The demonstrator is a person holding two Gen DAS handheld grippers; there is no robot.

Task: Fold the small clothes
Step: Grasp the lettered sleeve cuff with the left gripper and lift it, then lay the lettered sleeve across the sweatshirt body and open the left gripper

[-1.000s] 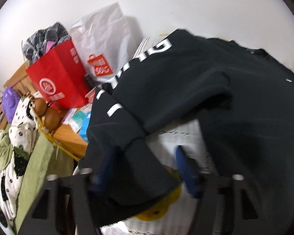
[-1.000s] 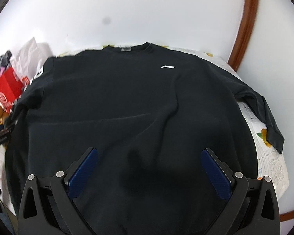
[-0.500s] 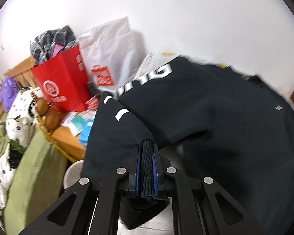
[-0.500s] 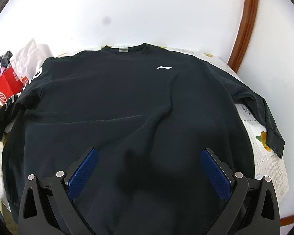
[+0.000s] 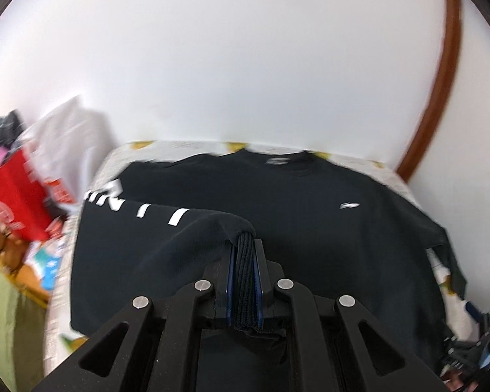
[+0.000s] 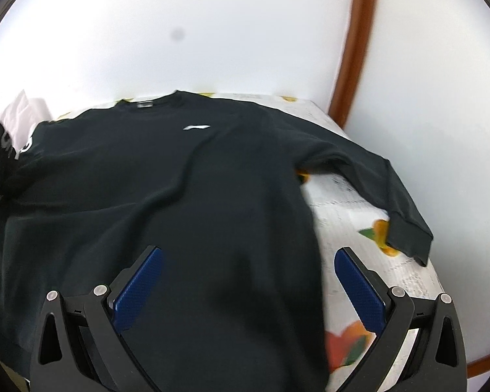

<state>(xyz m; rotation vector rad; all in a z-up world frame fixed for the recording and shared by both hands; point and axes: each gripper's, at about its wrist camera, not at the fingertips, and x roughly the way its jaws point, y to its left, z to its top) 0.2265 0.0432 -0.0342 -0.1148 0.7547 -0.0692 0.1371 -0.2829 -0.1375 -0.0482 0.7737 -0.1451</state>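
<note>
Since a second ago the left hand-held gripper [image 5: 244,268] has closed on the ribbed cuff [image 5: 244,261] of the left sleeve [image 5: 166,245] and carried it from the left edge in over the body of the black sweatshirt [image 6: 166,196]; the red bag [image 5: 14,196] and white bag [image 5: 72,137], then close in front, now sit off to the far left. The right hand-held gripper [image 6: 248,281] has shifted a little rightward, so the patterned cloth on the desk [image 6: 352,205] now shows beside the hem.

Going by these views, the fold is only starting. One sleeve is lifted and partway across; it is not yet laid down. The right sleeve [image 6: 375,183] lies stretched out to the right, its cuff near the desk edge, and the body is spread flat, front up, with the collar [image 6: 153,101] at the far side by the wall. Both sleeve folds and the body folds remain.

Nearest, the left tool's jaws are pinched tight on the cuff, with the sleeve arching up and away to the lettering [image 5: 160,214] near the shoulder. The right tool hovers with blue pads [image 6: 137,290] spread wide over the near hem, holding nothing. The small chest logo [image 6: 196,127] lies farther off, towards the collar.
</note>
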